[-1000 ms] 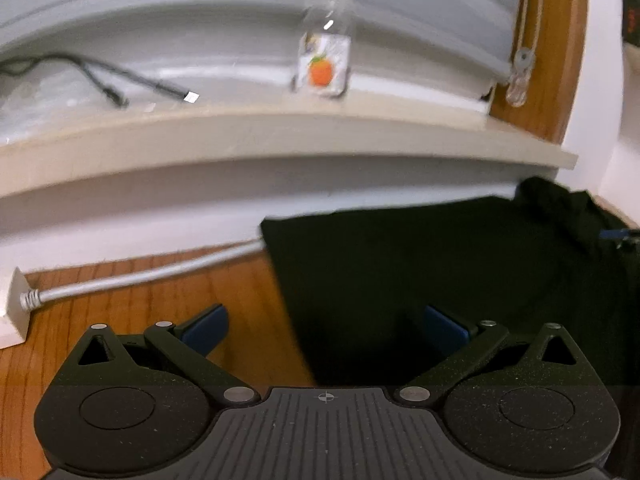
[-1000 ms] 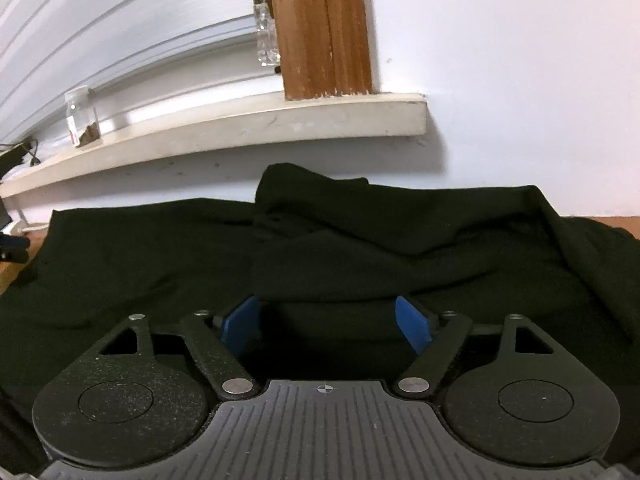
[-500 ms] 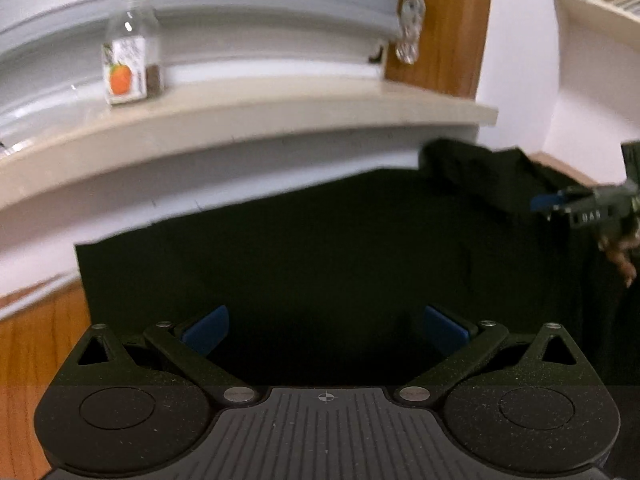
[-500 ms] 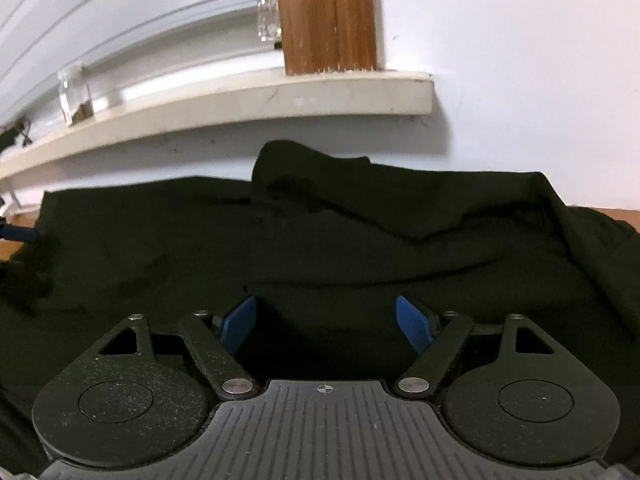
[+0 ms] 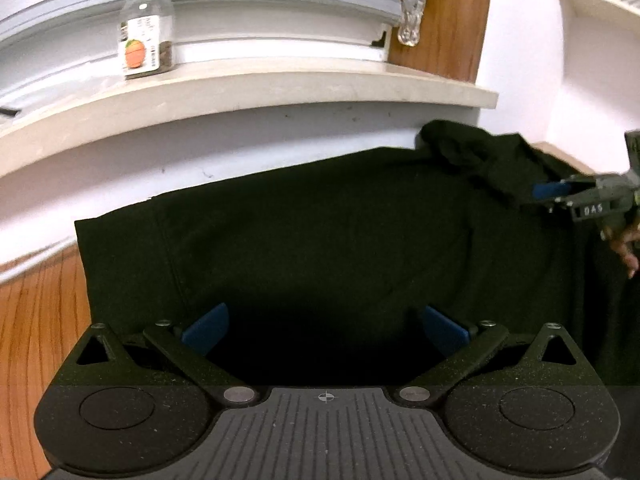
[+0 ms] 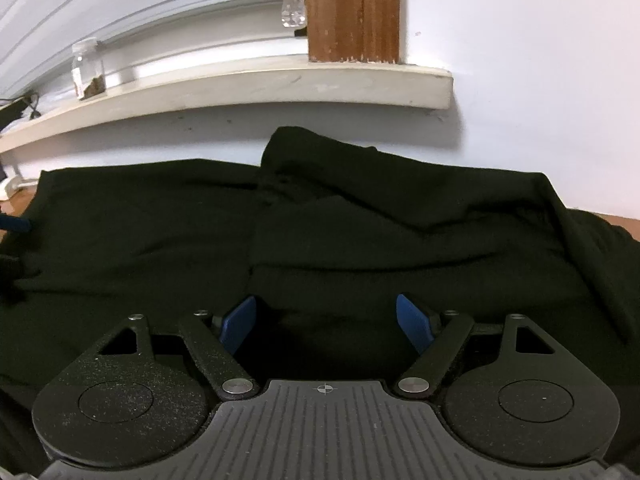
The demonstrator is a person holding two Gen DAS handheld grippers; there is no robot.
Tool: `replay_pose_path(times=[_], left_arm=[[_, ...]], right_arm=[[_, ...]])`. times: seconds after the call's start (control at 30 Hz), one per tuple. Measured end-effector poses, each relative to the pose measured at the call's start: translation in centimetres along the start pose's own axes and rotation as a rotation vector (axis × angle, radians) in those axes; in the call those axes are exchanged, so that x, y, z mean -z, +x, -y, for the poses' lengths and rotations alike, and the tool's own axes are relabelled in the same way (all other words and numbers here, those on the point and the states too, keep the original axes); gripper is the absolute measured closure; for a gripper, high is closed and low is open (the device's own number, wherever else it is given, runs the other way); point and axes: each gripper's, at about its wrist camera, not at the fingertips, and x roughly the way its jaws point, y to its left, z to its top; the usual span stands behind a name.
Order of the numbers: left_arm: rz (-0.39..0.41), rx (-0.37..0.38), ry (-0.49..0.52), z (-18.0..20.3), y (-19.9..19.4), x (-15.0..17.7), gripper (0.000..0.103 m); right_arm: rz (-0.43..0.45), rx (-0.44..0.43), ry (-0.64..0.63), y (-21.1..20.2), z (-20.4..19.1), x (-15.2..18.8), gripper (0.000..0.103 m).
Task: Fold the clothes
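Currently the left gripper (image 5: 325,330) is spread wide and holds nothing, its blue fingertips (image 5: 205,326) poised just above the near part of the black garment (image 5: 320,232). The right gripper (image 6: 326,322) is likewise spread and empty, hovering over the near middle of the same garment (image 6: 360,240). The garment lies on the wooden table (image 5: 36,320), pushed against the far wall below the windowsill (image 5: 256,84), on which a small jar (image 5: 146,36) stands. Its long axis runs left to right along the wall. The left end appears flat and straight-edged, probably the hem; the right end is bunched, with a raised mound at the far side and a loose flap draping to the right. The step in hand is judged to be selecting grasp points. For a clean fold, flatten the bunched right end first, then pinch a single layer at matching near-edge points with both grippers and lift evenly, keeping the fabric taut between them.
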Motion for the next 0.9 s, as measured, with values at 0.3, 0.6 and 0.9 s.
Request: replay_pose_path(times=[0.3,0.6,0.9], left_arm=[[0.034,0.003,-0.01,-2.3,-1.6,-0.2,0.0],[0.099,-0.134,-0.05,-9.6,-1.5,-2.8,0.005],[0.078,-0.145,-0.038,-12.0,0.1,-2.6,0.044]], right_arm=[[0.023,-0.022,0.026,-0.4,0.3,0.3,0.026],[0.03,-0.017,0.028,-0.6,0.4,0.1,0.026],[0.032,-0.013,0.025,-0.6,0.4,0.1,0.026]])
